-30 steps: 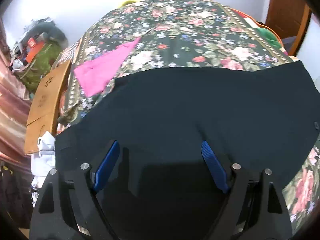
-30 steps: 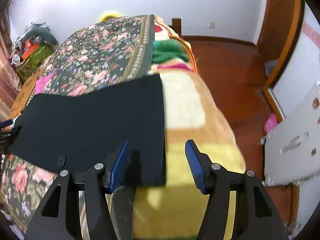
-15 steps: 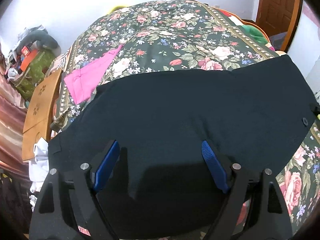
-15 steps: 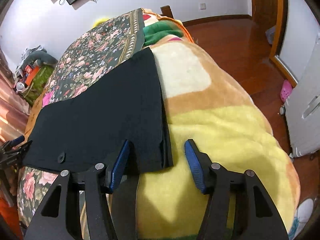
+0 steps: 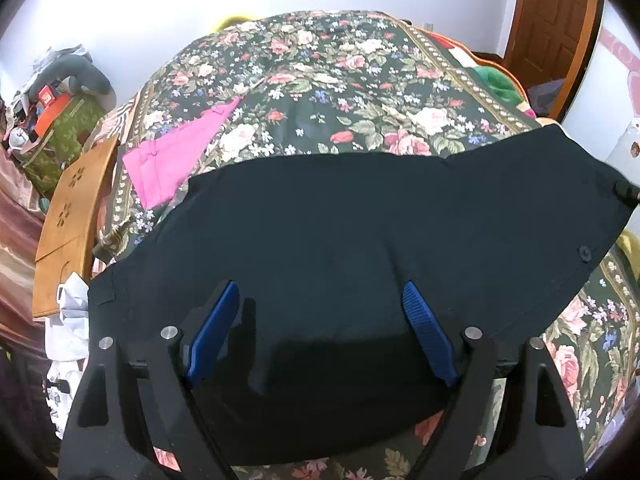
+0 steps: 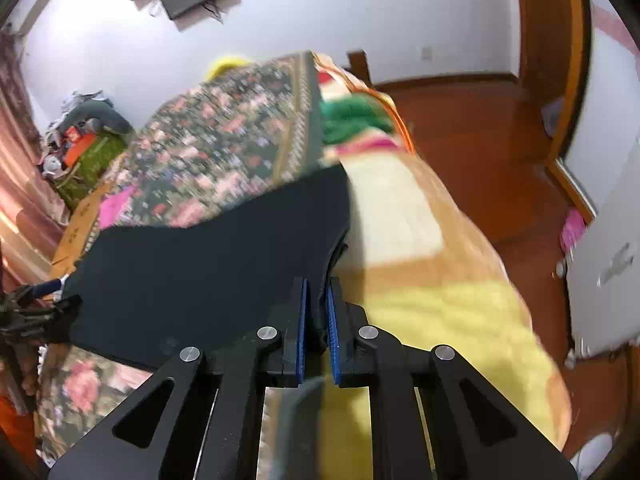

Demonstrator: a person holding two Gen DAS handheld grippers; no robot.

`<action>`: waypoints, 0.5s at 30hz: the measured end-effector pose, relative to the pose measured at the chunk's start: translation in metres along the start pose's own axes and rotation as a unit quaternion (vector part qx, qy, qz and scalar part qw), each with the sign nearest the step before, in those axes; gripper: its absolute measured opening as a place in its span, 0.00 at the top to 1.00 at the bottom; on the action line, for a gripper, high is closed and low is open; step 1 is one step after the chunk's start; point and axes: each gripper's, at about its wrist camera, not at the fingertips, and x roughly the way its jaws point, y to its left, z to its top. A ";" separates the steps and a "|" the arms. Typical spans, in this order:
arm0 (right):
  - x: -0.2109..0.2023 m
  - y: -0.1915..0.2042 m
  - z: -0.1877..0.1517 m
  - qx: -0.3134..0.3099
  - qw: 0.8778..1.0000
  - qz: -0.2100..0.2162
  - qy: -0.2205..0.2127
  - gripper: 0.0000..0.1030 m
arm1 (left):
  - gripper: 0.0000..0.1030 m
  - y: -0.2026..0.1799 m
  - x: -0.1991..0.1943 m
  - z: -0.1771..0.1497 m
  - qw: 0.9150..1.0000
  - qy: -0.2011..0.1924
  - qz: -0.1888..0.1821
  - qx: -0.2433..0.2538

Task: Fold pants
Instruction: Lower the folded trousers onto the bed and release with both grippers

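Note:
Black pants [image 5: 360, 240] lie spread flat across a floral bedspread [image 5: 320, 80]. In the left wrist view my left gripper [image 5: 320, 320] is open, its blue pads apart just above the near part of the pants and holding nothing. In the right wrist view the pants [image 6: 208, 264] stretch to the left, and my right gripper [image 6: 316, 320] is shut on their right edge, with black fabric pinched between the blue pads. The left gripper shows small at the far left of the right wrist view [image 6: 36, 300].
A pink garment [image 5: 176, 160] lies on the bedspread beyond the pants. A wooden board [image 5: 72, 216] and white cloth [image 5: 68, 328] sit at the bed's left side. A yellow and tan blanket [image 6: 432, 280] covers the bed's right side, with wooden floor [image 6: 480, 128] and a door beyond.
My right gripper has closed on the right edge of the pants; it was open before. The left gripper stays open and has drawn back a little over the pants.

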 end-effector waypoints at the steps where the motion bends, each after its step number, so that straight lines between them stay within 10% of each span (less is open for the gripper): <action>1: -0.005 0.007 0.008 -0.009 1.000 0.005 -0.009 0.92 | 0.18 0.002 -0.003 0.000 1.000 -0.004 0.000 -0.002; 15: -0.013 0.138 0.076 -0.134 0.985 0.072 -0.080 0.93 | 0.15 0.047 -0.038 -0.008 0.998 -0.050 -0.004 -0.044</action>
